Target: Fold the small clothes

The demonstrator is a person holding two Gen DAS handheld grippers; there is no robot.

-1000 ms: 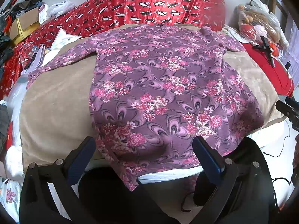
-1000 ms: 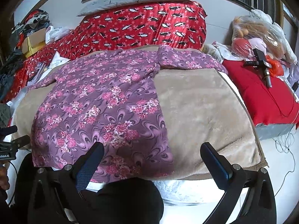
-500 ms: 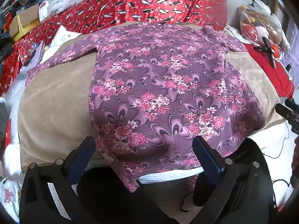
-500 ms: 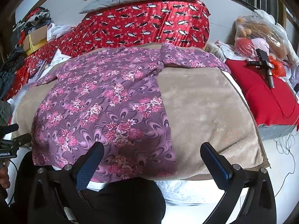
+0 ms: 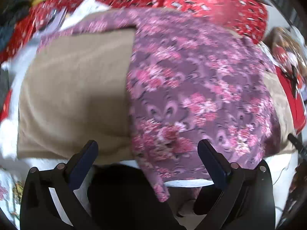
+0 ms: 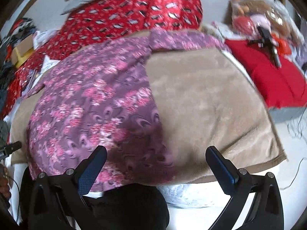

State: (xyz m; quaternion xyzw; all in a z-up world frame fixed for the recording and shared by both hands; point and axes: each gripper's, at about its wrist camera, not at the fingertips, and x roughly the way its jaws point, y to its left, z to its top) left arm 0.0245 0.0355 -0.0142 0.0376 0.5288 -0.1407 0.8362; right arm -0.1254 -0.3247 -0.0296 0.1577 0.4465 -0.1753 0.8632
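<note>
A purple long-sleeved top with pink flowers (image 5: 191, 88) lies spread flat on a beige blanket (image 5: 73, 88), its hem hanging over the near edge. My left gripper (image 5: 147, 147) is open and empty, just above the hem's left corner. The top also shows in the right wrist view (image 6: 92, 105) on the beige blanket (image 6: 207, 105). My right gripper (image 6: 156, 153) is open and empty, over the hem's right corner. Both views are blurred by motion.
A red patterned quilt (image 6: 134, 13) is piled behind the blanket. A red cushion (image 6: 276, 78) with a black tool (image 6: 268, 44) lies to the right. Boxes and papers (image 5: 80, 7) sit at the back left. My other gripper's tip (image 6: 10, 148) shows at the left edge.
Both grippers have moved forward and down toward the hem of the top, the left one also shifting left. The jaws stay open.
</note>
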